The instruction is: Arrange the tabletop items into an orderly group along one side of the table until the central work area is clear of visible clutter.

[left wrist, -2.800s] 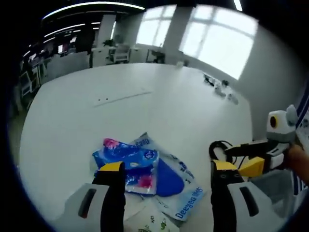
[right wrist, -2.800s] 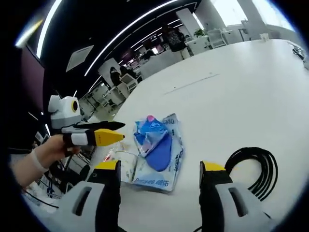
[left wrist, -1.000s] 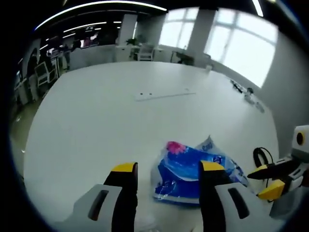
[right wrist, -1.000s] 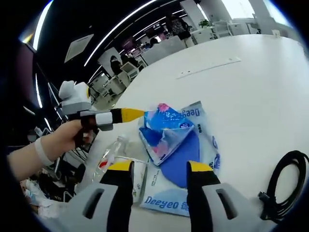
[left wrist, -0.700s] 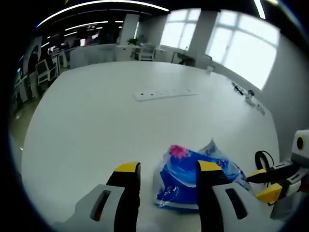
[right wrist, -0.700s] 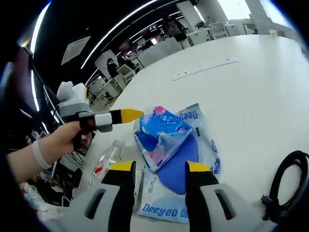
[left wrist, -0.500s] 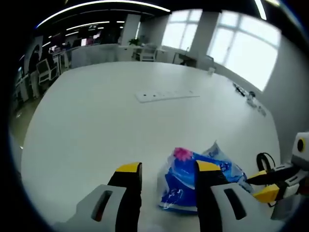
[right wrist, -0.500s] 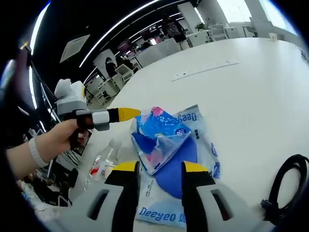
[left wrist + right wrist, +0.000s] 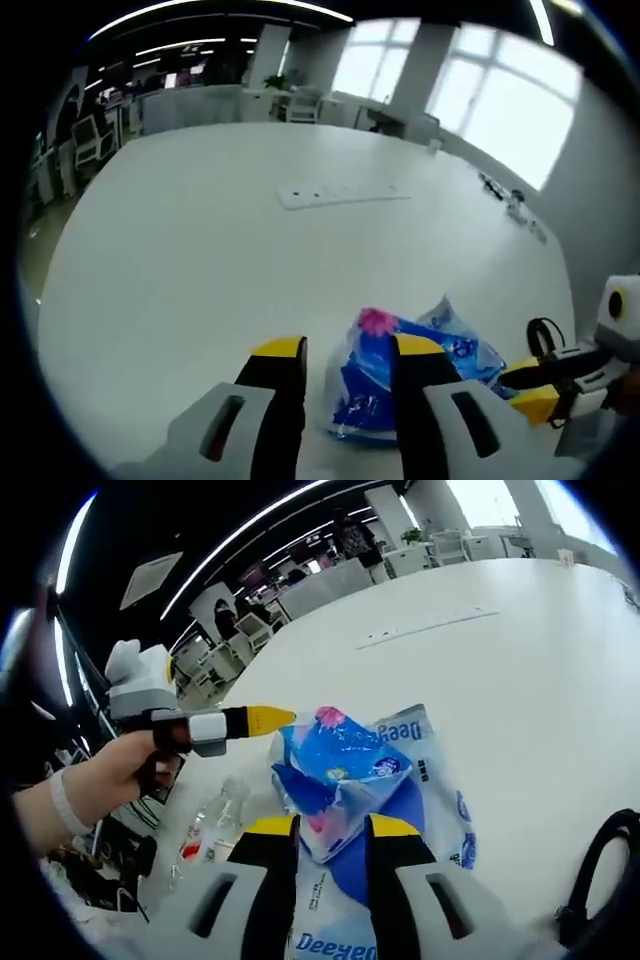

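Left gripper (image 9: 345, 350): jaws nearly together, a narrow gap between the yellow tips, nothing clearly between them; it hovers at the near edge of the blue pack. In the right gripper view it comes in from the left (image 9: 275, 718), held in a hand (image 9: 110, 770), its yellow tip just beside the pack's upper corner.
Right gripper (image 9: 330, 830): jaws close together with a slim gap; the pack's lower edge sits right at the tips, and I cannot tell whether they pinch it. In the left gripper view it shows at the right (image 9: 530, 385), near the pack.
Blue pack (image 9: 410, 365): crumpled blue wrapper with a pink patch, on the table at the near side; in the right gripper view (image 9: 335, 765) it lies on top of the bag.
Bag (image 9: 440, 780): flat clear and blue bag printed "Deeyeo", under the pack.
Bottle (image 9: 205, 830): clear plastic, lying on its side left of the bag.
Cable (image 9: 540, 335): black coil, right of the pack.
Table (image 9: 200, 250): white, broad.
Power strip (image 9: 340, 192): white, far out on the table, well apart from the pack.
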The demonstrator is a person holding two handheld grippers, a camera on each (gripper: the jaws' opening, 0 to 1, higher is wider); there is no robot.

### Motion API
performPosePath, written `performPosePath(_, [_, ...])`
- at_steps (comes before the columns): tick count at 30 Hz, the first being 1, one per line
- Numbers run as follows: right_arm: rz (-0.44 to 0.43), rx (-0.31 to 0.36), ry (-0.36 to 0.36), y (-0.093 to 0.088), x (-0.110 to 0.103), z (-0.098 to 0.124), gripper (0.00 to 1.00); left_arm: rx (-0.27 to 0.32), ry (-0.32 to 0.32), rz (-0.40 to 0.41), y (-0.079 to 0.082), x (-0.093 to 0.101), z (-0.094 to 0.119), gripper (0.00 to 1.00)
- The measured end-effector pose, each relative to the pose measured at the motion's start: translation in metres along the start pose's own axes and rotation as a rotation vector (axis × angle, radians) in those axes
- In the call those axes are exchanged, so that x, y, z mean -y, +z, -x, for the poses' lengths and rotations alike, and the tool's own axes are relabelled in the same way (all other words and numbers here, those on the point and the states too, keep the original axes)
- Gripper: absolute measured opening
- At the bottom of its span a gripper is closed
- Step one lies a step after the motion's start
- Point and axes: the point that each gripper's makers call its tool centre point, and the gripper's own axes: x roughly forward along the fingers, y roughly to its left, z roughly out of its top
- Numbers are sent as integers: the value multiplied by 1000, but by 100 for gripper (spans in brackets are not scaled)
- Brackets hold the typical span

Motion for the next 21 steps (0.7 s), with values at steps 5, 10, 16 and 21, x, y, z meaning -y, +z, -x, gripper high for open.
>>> performPosePath(5, [-20,3,-5,2,4,-1,23,-11,1,6,-2,-1,-2,25])
performPosePath(10, [-8,8,-18,5,5,-3,21,-22,-3,13,-5,0,-2,23])
performPosePath(16, [-2,-8,-21,1,4,-7,20,-22,-14,25,-6,2,-2,16])
performPosePath(21, [-3,-7,-23,-1,3,-7,20,-22,-20,35,-6,3,-1,12])
